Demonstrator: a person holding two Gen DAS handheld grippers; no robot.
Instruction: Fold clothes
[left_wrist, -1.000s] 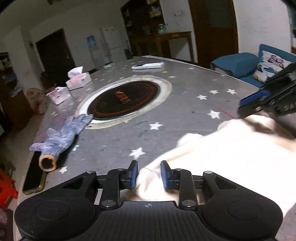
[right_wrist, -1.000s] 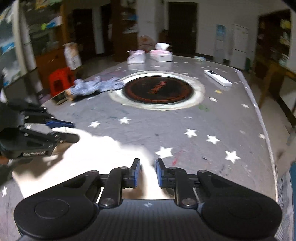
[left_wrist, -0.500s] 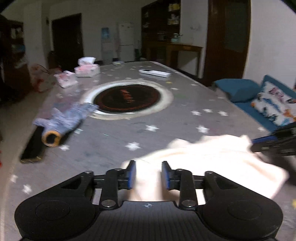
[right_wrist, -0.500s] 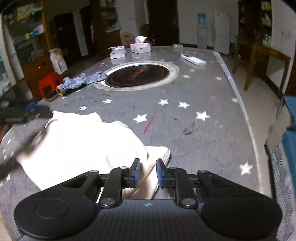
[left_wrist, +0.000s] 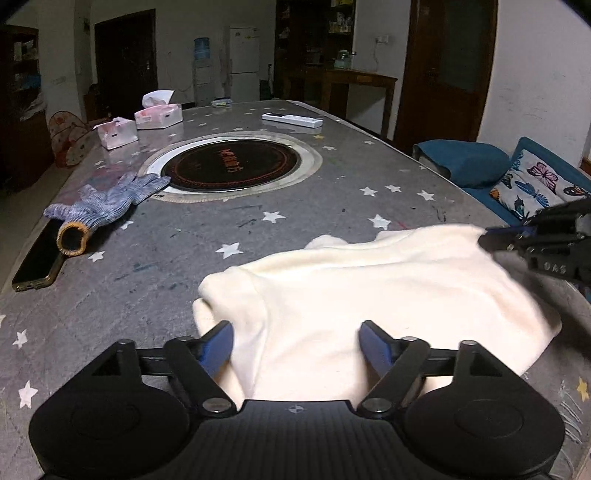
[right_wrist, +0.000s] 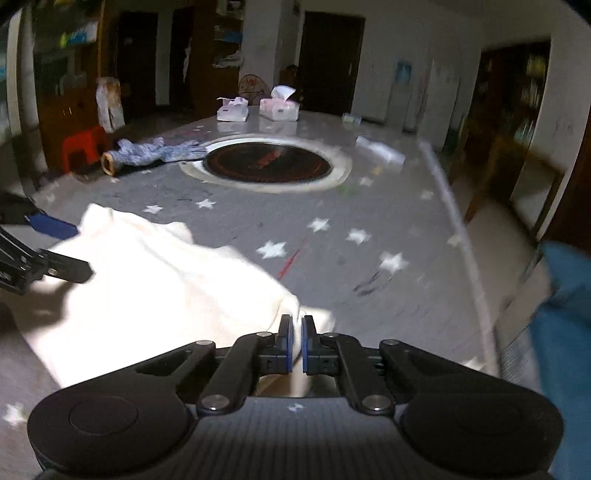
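Note:
A cream garment (left_wrist: 369, 288) lies bunched on the grey star-patterned table (left_wrist: 258, 229) near its front edge. My left gripper (left_wrist: 295, 343) is open, its blue fingers spread to either side of the cloth's near edge. My right gripper (right_wrist: 295, 341) is shut on a fold of the same cream garment (right_wrist: 155, 280) at its right corner. The right gripper also shows at the right of the left wrist view (left_wrist: 517, 240), at the cloth's far corner. The left gripper shows at the left edge of the right wrist view (right_wrist: 48, 240).
A round dark hotplate (left_wrist: 229, 166) is set in the table's middle. A blue knit glove (left_wrist: 99, 206) and a phone (left_wrist: 37, 262) lie at the left edge. Two tissue boxes (left_wrist: 155, 114) and a remote (left_wrist: 291, 120) lie at the far end. A blue sofa (left_wrist: 517, 177) stands right.
My left gripper has opened and let go of the cloth. The garment has been drawn toward the table's front edge. My right gripper stays shut on it and is moving.

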